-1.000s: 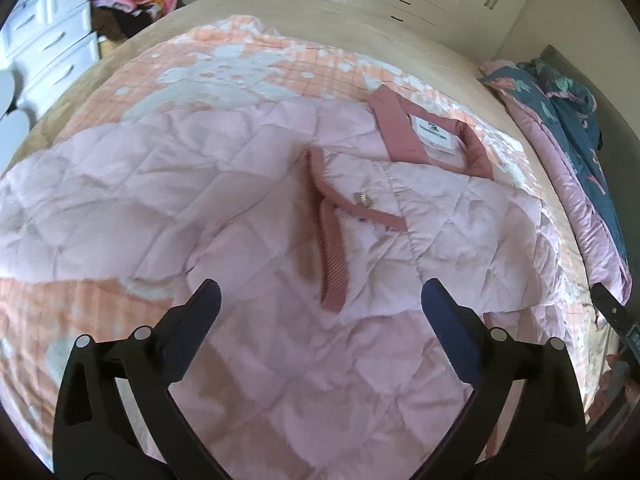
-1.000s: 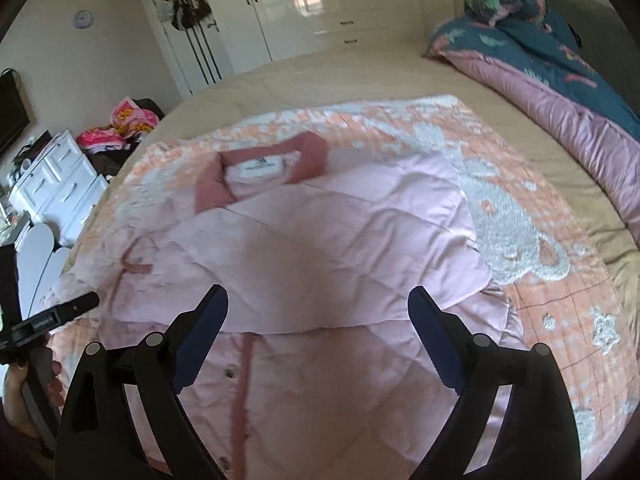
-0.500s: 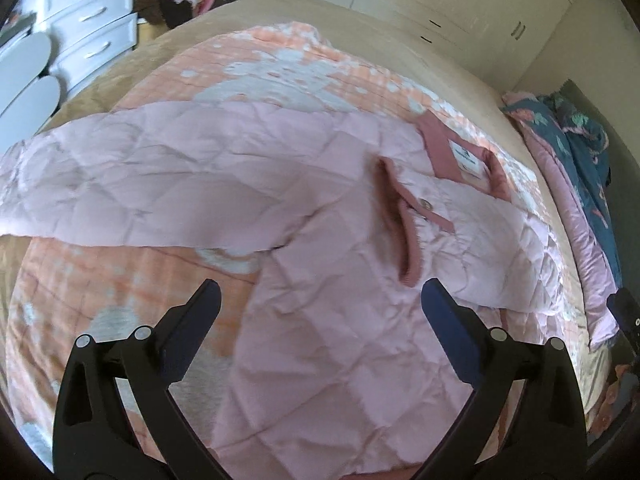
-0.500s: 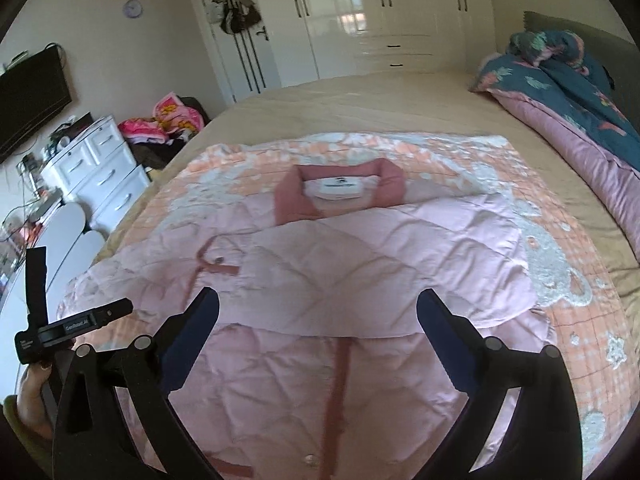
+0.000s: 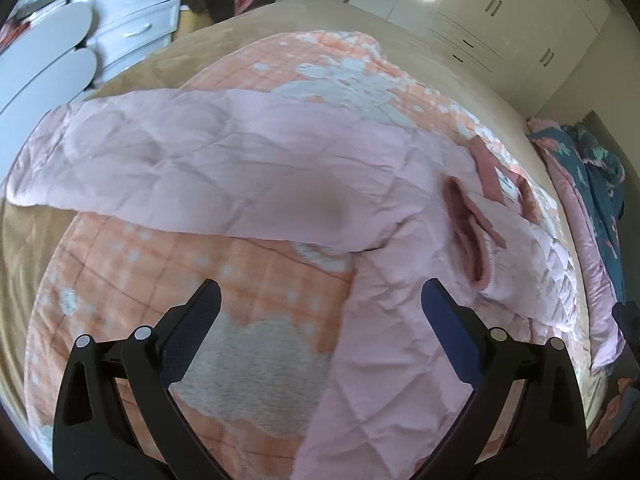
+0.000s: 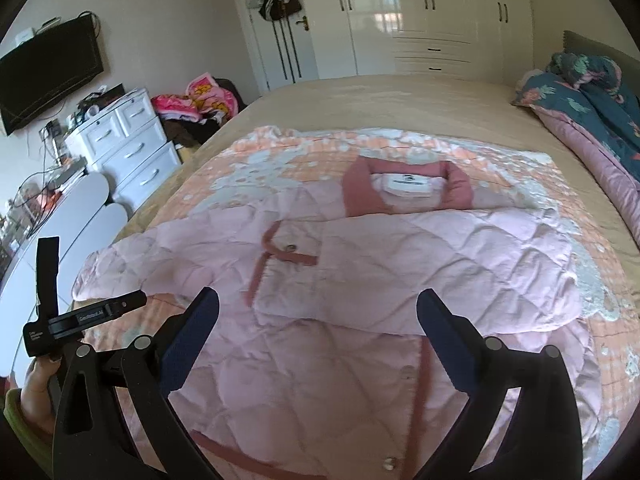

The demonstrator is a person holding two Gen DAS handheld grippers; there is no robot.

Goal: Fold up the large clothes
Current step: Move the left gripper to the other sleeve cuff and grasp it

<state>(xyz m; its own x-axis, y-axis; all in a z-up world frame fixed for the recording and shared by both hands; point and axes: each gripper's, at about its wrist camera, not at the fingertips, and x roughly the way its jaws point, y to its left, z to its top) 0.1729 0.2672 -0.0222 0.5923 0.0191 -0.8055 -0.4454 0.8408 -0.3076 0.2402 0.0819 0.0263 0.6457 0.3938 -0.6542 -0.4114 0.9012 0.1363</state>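
Lying spread across the orange patterned blanket [image 6: 608,344] on the bed [image 6: 400,96], the pink quilted jacket [image 6: 320,380] fills the middle of the right wrist view, front side up, its darker pink collar [image 6: 404,188] at the far end with a white label showing inside. One sleeve is folded over the chest, its cuff trimmed in darker pink and ending near a snap button. The other sleeve [image 5: 180,160] stretches out flat across the blanket, seen broadly in the left wrist view, reaching toward the edge of the bed.

Over the jacket's lower front hangs the right gripper [image 6: 318,316], jaws spread wide, having just finished opening, and nothing sits between the blue pads [image 6: 192,332]; they touch no fabric. The left gripper [image 5: 320,308] is spread wide too, empty, poised above the spot where the blanket meets the jacket's side edge, below the outstretched sleeve. In the right wrist view the person's left hand [image 6: 36,392] shows at the lower left, wrapped round the handle of that left tool, a green sleeve cuff just under it.

Off to the side, a white chest of drawers [image 6: 132,148] stands by the wall, a heap of bright clothes [image 6: 196,100] beyond it, white wardrobes [image 6: 420,16] behind the bed, and a dark floral duvet [image 6: 592,100] bunched along the far right.
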